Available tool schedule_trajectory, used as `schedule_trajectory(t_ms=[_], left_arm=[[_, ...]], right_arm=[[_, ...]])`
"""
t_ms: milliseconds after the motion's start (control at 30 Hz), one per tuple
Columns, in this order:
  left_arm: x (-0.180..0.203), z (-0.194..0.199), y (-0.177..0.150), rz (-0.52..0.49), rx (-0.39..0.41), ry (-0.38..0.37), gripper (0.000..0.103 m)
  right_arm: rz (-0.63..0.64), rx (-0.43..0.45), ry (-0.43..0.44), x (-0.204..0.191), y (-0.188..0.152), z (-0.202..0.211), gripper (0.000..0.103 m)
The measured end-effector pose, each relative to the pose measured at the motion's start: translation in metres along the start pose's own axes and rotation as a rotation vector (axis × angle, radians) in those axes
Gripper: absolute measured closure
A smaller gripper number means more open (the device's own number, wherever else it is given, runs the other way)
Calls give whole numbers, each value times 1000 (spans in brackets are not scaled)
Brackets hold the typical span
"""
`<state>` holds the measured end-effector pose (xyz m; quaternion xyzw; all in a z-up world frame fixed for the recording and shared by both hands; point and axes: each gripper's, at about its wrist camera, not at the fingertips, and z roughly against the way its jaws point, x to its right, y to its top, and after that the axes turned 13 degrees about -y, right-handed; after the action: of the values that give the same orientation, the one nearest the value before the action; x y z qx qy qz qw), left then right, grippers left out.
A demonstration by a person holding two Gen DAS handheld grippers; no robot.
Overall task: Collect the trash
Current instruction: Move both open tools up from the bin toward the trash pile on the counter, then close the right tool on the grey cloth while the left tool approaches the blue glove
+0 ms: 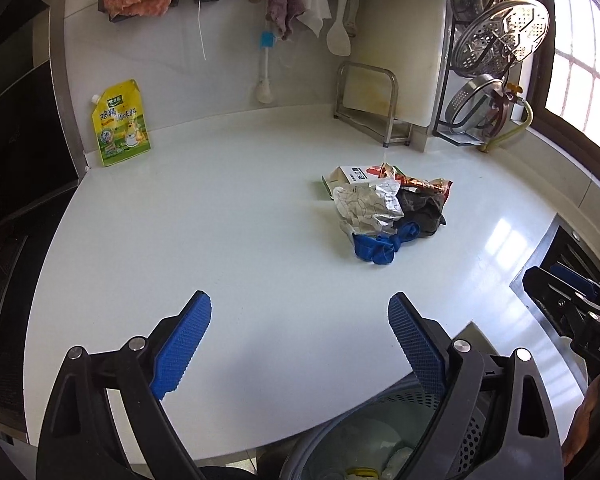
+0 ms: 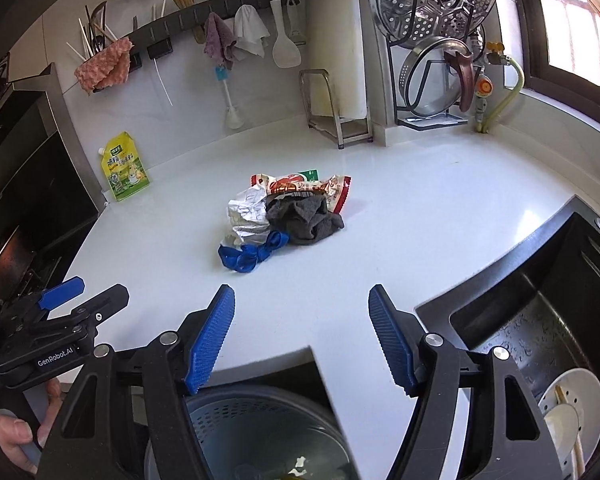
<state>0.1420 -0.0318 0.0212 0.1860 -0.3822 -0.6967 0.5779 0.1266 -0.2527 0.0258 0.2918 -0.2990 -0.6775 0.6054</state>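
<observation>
A pile of trash lies on the white counter [image 1: 220, 240]: a silver foil wrapper [image 1: 370, 204], a dark grey rag [image 1: 422, 210], a blue glove [image 1: 378, 246], a red snack wrapper [image 1: 416, 182] and a small carton [image 1: 350, 174]. The same pile shows in the right wrist view: foil [image 2: 246, 216], rag [image 2: 306, 220], glove [image 2: 252, 254], red wrapper [image 2: 308, 186]. My left gripper [image 1: 300, 320] is open and empty, short of the pile. My right gripper [image 2: 302, 312] is open and empty, also short of it. A grey trash bin [image 1: 380, 440] sits below the counter edge, also in the right wrist view [image 2: 260, 432].
A yellow seasoning pouch [image 1: 120, 124] leans on the back wall at left. A cutting board rack [image 1: 370, 104] and pot-lid rack [image 1: 496, 60] stand at the back right. A black sink [image 2: 540, 320] with a white dish [image 2: 572, 412] is at right. A stove [image 1: 12, 200] is at left.
</observation>
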Motion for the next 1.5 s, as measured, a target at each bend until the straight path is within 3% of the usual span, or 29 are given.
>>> schedule_trajectory(t_ms=[600,1500], left_arm=[[-12,-57,38,22,-7,8,15],[-21,-84,52,39,-16,20,15]], right_arm=[[41,8,33,-4,76,-81,36],[80,-12,45,-5,93,-129,36]])
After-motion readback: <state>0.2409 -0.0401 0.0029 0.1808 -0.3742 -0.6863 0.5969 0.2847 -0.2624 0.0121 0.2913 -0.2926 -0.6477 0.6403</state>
